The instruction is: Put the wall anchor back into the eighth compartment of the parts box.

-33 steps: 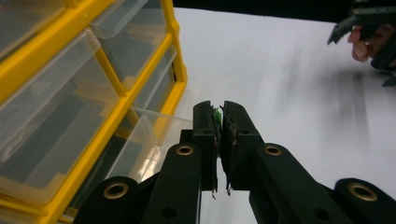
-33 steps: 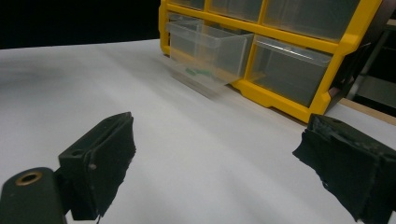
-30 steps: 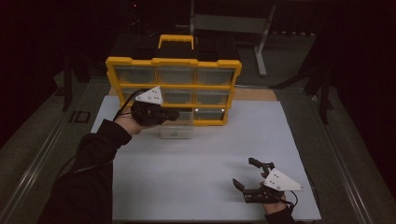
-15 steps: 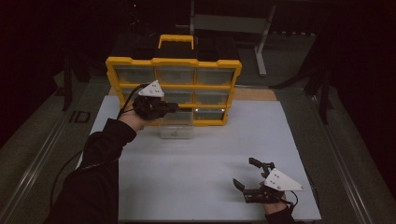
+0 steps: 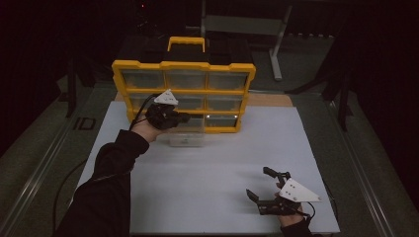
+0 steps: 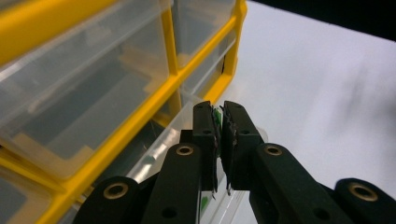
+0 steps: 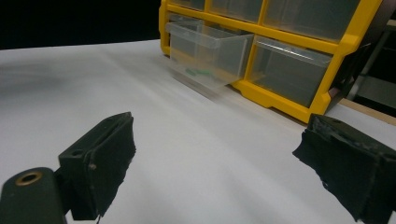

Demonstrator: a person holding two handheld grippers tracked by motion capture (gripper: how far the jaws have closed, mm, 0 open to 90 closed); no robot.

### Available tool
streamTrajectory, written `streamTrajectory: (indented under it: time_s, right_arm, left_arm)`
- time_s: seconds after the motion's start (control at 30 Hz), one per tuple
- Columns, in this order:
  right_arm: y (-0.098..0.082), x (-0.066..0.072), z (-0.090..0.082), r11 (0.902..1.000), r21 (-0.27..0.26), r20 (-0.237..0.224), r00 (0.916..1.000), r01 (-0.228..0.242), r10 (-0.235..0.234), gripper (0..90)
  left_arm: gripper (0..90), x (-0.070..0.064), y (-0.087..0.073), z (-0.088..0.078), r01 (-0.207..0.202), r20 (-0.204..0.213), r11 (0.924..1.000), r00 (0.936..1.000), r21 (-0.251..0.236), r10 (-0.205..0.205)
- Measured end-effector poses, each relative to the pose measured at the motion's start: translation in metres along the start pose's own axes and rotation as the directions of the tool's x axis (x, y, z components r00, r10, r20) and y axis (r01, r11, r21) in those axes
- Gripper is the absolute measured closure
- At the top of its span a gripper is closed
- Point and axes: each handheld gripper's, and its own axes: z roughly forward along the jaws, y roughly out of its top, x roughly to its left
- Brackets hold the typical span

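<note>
Left gripper (image 6: 219, 109) sits w/ jaws pressed together over the open clear drawer (image 5: 186, 139), bottom row of the yellow organizer (image 5: 184, 96); a thin green item (image 6: 216, 116) appears pinched between the pads (too small to identify). Drawer is pulled out approx. halfway onto the white table (image 5: 222, 163), small green contents visible inside in the right gripper view. Right gripper (image 5: 263, 190) rests near the table's front edge, well apart from the cabinet, jaws spread wide, holding nothing. Risks, as judged: grip is at the very tips, so item could slip or twist out and land beside the drawer; a knock on the drawer rim could tip or pull the drawer free; organizer is unbraced (right gripper not supporting) and could shift.
</note>
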Motion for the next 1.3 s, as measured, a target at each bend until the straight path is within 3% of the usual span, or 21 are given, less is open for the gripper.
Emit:
streamTrajectory:
  time_s: [0.07,0.3,0.63,0.67,0.87,1.13,1.3]
  right_arm:
    - [0.000,0.000,0.000,1.0000,-0.002,0.001,1.0000,0.004,-0.004,9.3]
    - [0.000,0.000,0.000,1.0000,0.001,0.001,1.0000,0.000,0.000,9.3]
    - [0.000,0.000,0.000,1.0000,0.004,0.001,1.0000,0.003,-0.003,9.4]
    - [0.000,0.000,0.000,1.0000,0.005,0.002,1.0000,-0.002,0.002,9.4]
    - [0.000,0.000,0.000,1.0000,0.006,0.003,1.0000,0.001,-0.001,9.3]
    - [-0.001,-0.001,0.001,0.9999,0.009,0.005,1.0000,0.004,-0.004,9.4]
    - [-0.001,0.000,0.001,0.9999,0.011,0.006,1.0000,0.004,-0.004,9.4]
  left_arm:
    - [84.3,0.000,-0.001,0.005,0.007,-0.018,0.9996,0.9998,0.027,-0.006]
    - [83.6,0.002,-0.003,0.009,0.060,-0.018,0.9964,0.9981,0.060,-0.059]
    - [83.7,0.003,-0.005,0.013,0.076,-0.009,0.9927,0.9971,0.093,-0.076]
    - [83.7,0.001,-0.005,0.016,0.072,-0.004,0.9904,0.9974,0.118,-0.072]
    - [83.6,0.002,-0.006,0.021,0.101,0.006,0.9842,0.9947,0.146,-0.103]
    - [83.4,0.005,-0.007,0.024,0.131,-0.031,0.9742,0.9914,0.184,-0.127]
    - [60.3,0.006,-0.007,0.022,0.155,-0.065,0.9760,0.9870,0.153,-0.147]
